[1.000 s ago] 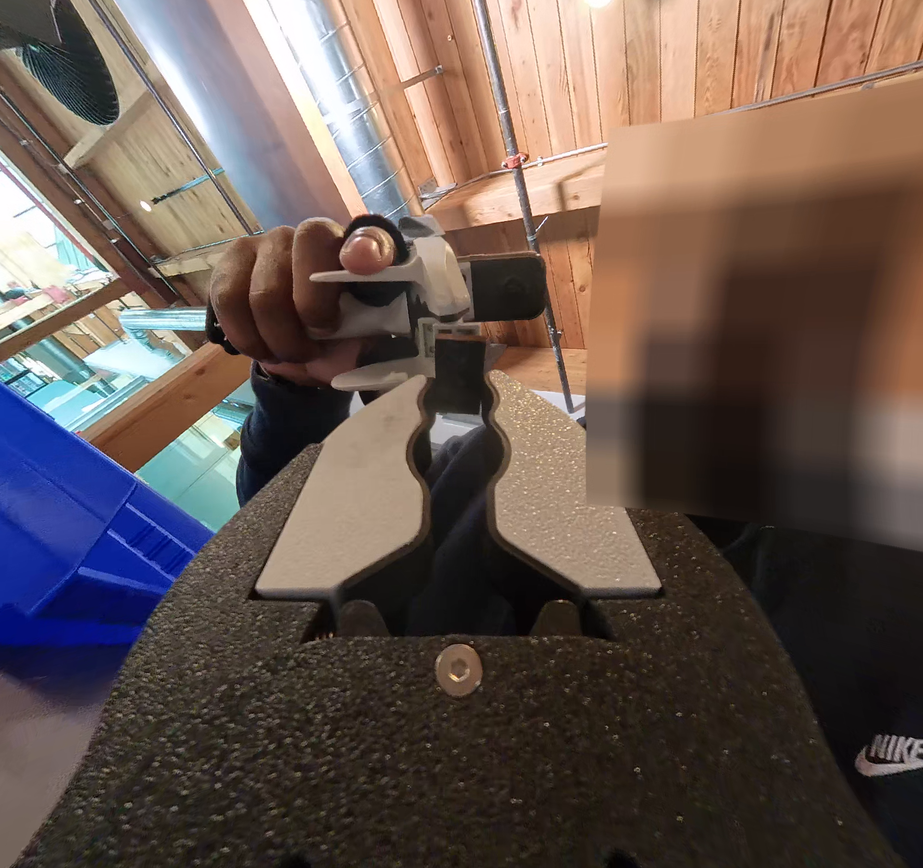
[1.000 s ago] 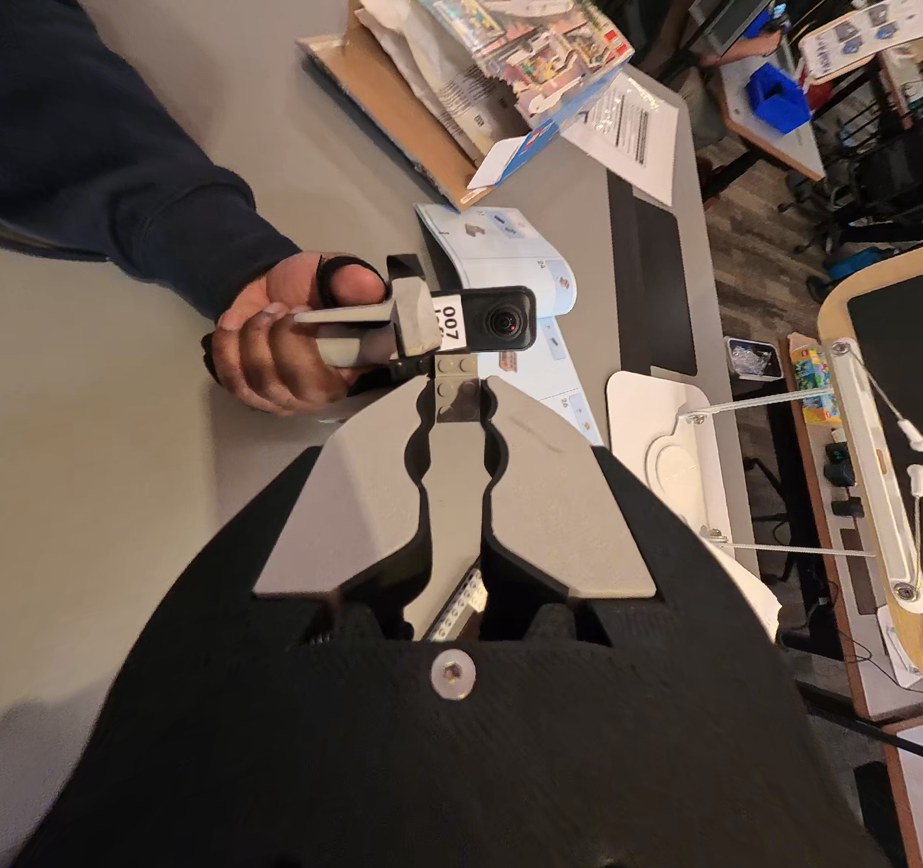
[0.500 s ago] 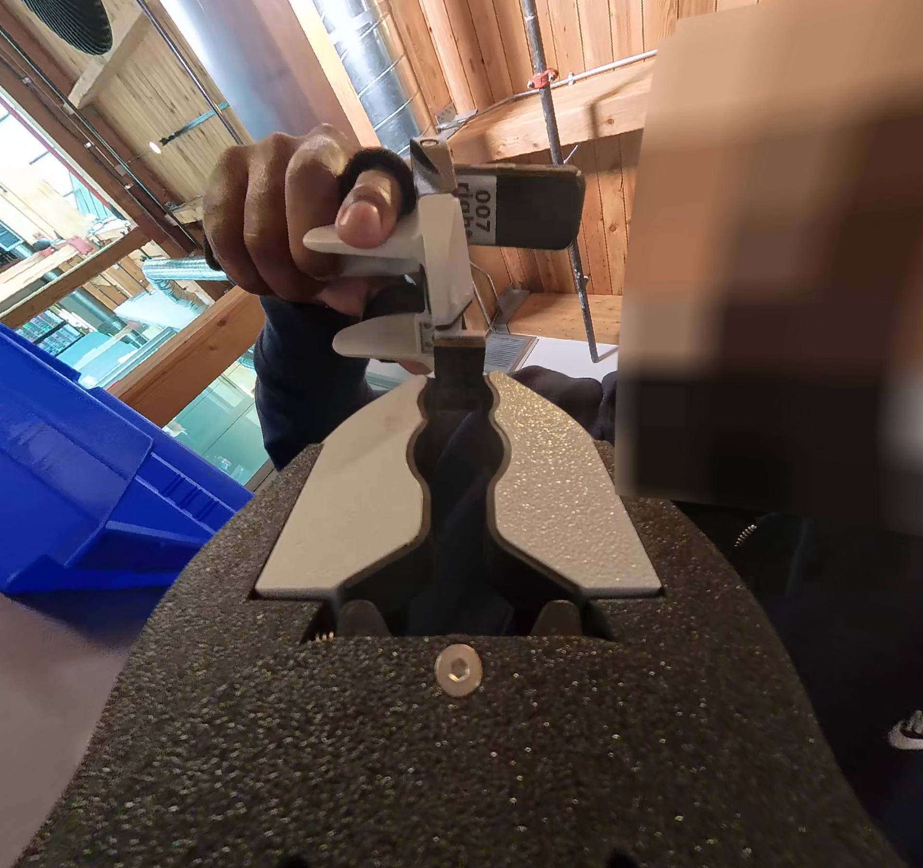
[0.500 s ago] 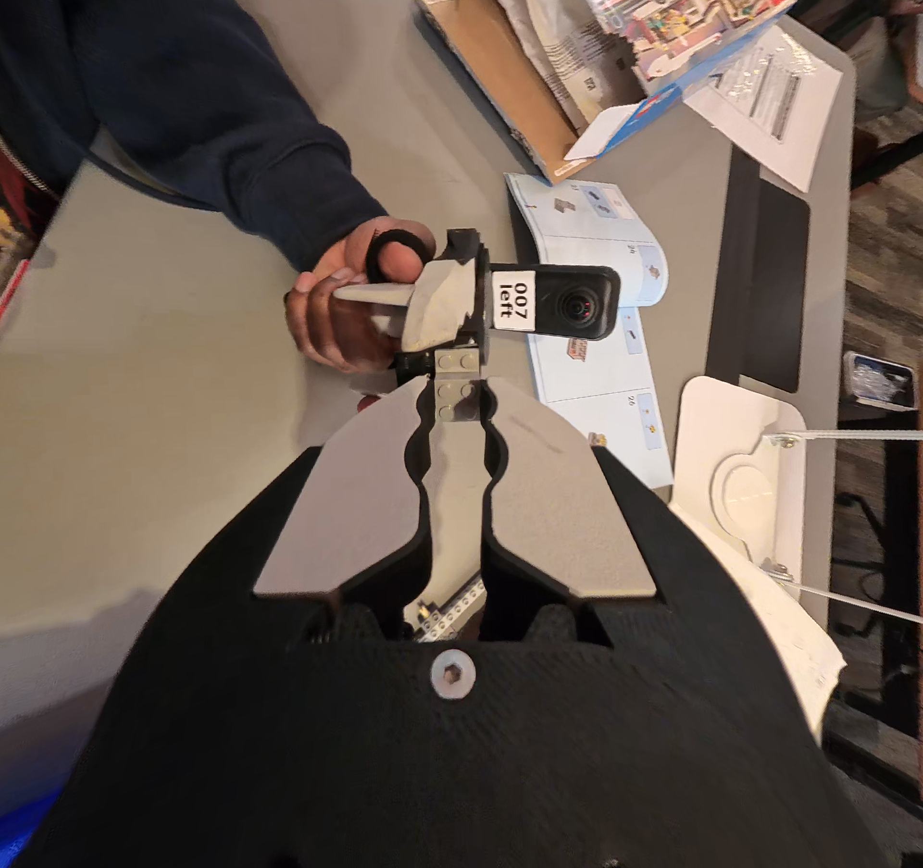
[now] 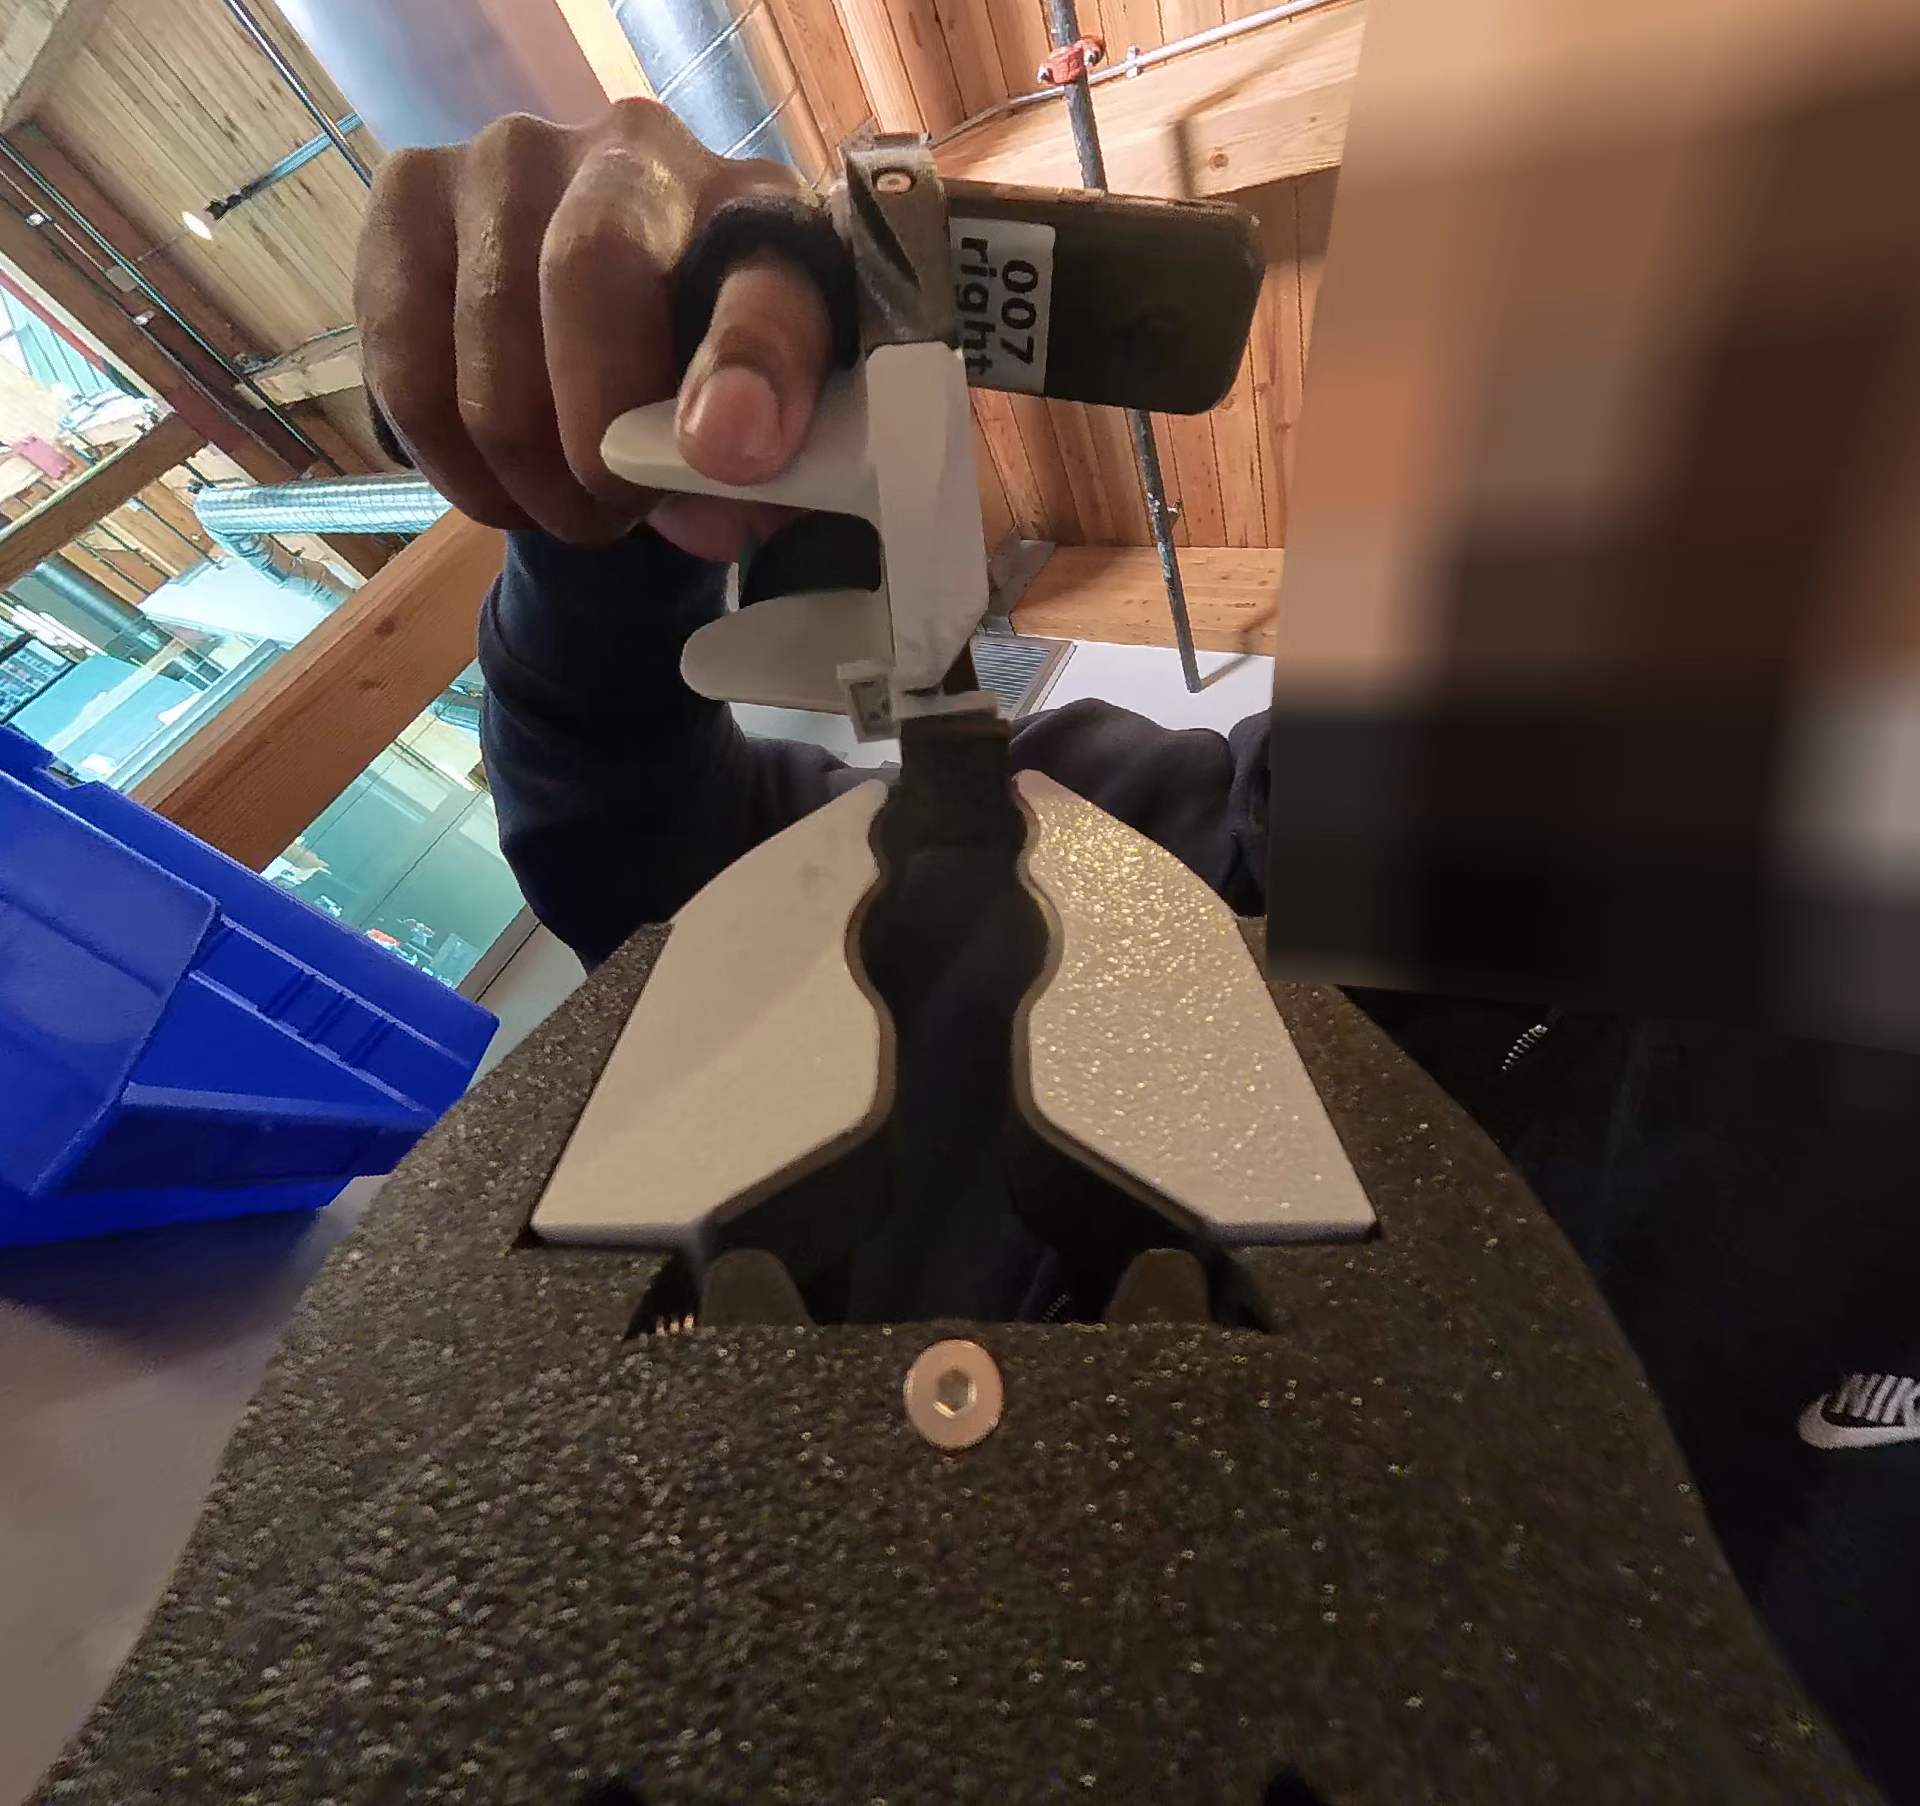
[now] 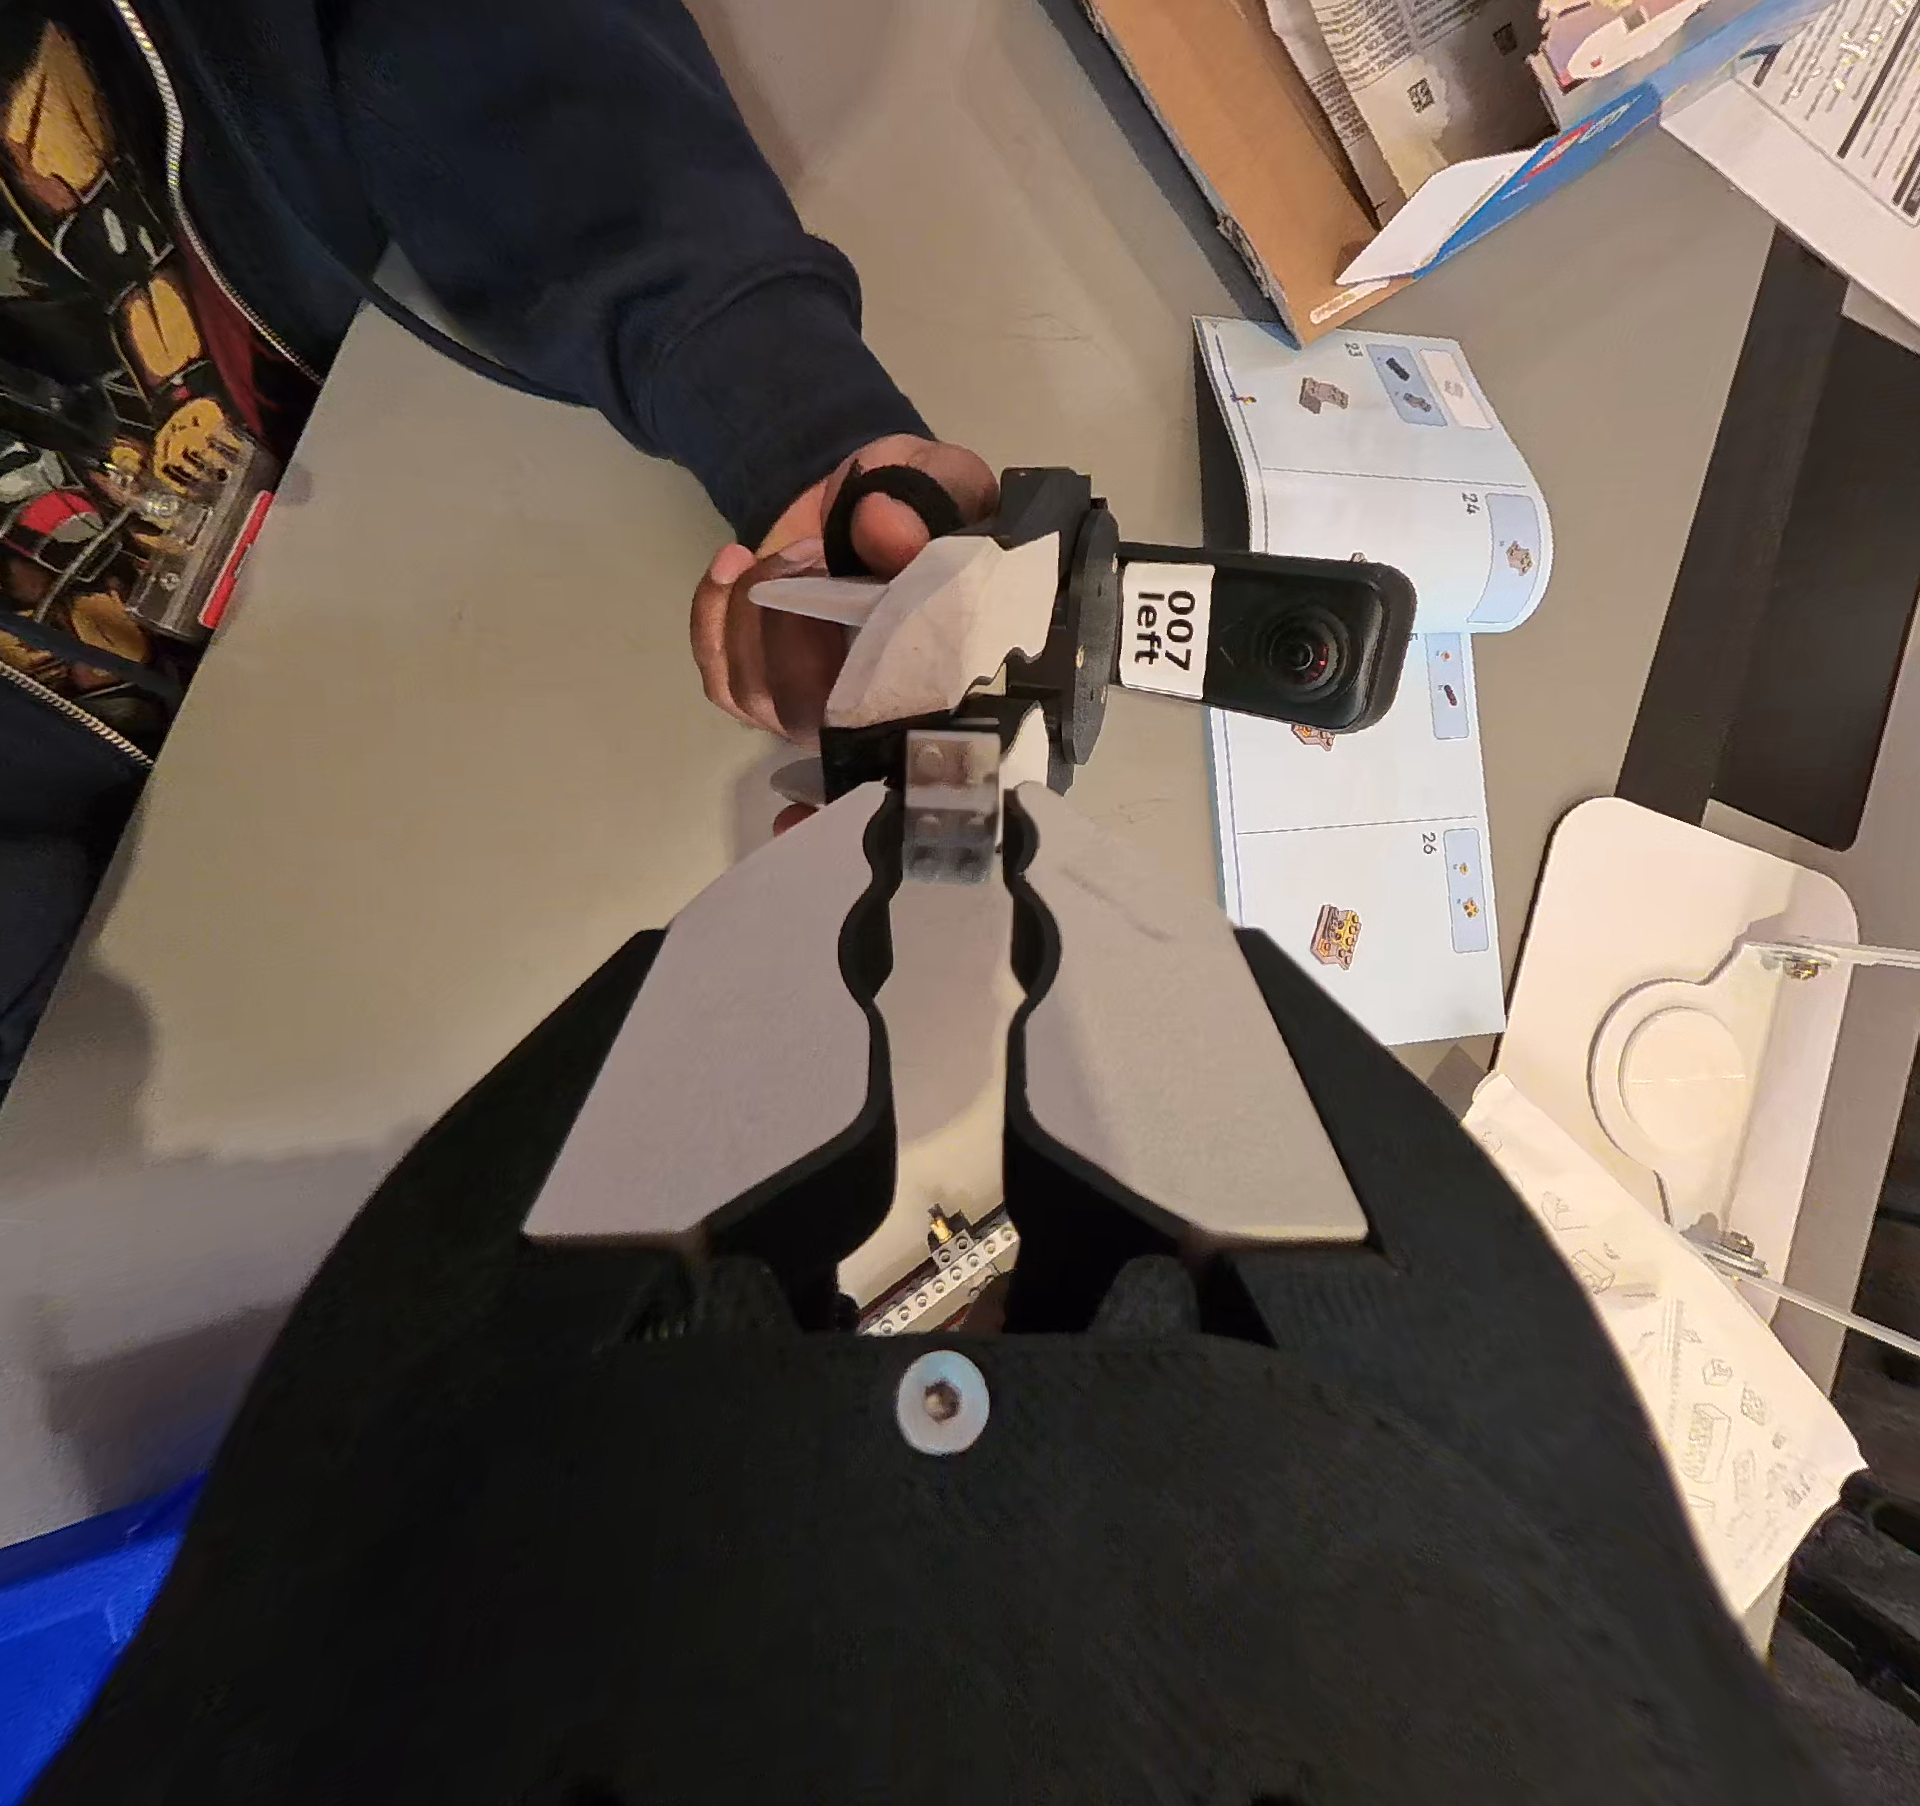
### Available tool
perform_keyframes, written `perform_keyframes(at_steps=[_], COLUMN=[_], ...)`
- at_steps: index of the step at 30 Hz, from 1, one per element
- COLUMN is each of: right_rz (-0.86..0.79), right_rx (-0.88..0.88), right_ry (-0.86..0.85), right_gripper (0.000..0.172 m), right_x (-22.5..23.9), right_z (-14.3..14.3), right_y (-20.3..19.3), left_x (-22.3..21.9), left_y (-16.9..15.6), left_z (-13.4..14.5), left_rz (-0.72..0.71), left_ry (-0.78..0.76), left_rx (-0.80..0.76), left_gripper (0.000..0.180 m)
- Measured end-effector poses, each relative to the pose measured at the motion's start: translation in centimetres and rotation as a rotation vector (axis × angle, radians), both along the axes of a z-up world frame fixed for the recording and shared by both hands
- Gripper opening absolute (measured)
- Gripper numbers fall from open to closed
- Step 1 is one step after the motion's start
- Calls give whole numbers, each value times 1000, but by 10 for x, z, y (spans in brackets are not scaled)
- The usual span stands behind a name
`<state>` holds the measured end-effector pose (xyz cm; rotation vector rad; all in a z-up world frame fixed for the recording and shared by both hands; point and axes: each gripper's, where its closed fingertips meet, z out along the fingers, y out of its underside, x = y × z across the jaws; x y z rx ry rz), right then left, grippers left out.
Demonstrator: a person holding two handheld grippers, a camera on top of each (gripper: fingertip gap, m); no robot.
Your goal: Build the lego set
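My right gripper (image 6: 943,821) is closed on a small grey brick (image 6: 943,837). Both pads press its flat sides, and its studded face is turned up toward the camera. It is held in the air above the grey table (image 6: 468,821), tip to tip with the left gripper (image 5: 951,790), which points back at it.

From the left camera I see that gripper's fingers clamped on a dark block (image 5: 951,754). It is backlit, so its colour is hard to read, and I cannot tell whether it is a separate piece or part of the same grey one. A thin pale edge sits on top of the dark block, right where the right gripper's tips meet it.

I judge the brick to be light, hard moulded plastic: stiff, not fragile, but smooth enough on its walls to twist out of a shallow pinch. The best hold looks to be across the two plain side walls, low and square, with the studs left free.

An open instruction booklet (image 6: 1351,821) and a cardboard box (image 6: 1195,94) lie on the table beyond, and a blue bin (image 5: 156,1029) sits off to one side.
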<state>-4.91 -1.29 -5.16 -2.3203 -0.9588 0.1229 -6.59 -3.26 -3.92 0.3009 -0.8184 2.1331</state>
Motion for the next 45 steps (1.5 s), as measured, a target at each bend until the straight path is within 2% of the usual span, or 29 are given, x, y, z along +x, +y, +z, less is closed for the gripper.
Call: perform_keyframes(at_steps=[13, 22, 30, 37, 40, 45], right_rz=[2, 61, 154, 155, 146, 83], right_rx=[-12, -78, -151, -166, -153, -47], right_ry=[32, 44, 81, 77, 46, -109], right_gripper=[18, 17, 17, 17, 17, 17], right_x=[-4, -16, -31, -31, -28, -15], right_z=[-2, -11, -19, -23, -24, -22], right_y=[-2, -10, -15, -15, -13, -1], left_x=[-4, -13, -28, -27, -25, -11], left_y=[-2, -16, -24, -24, -22, -11], left_z=[-1, -13, -20, -25, -25, -24], left_rz=[-13, -51, -64, -73, -67, -13], left_ry=[-16, -53, -149, -142, -136, -74], left_rx=[20, 160, 278, 307, 308, 285], left_gripper=[17, 17, 17, 17, 17, 18])
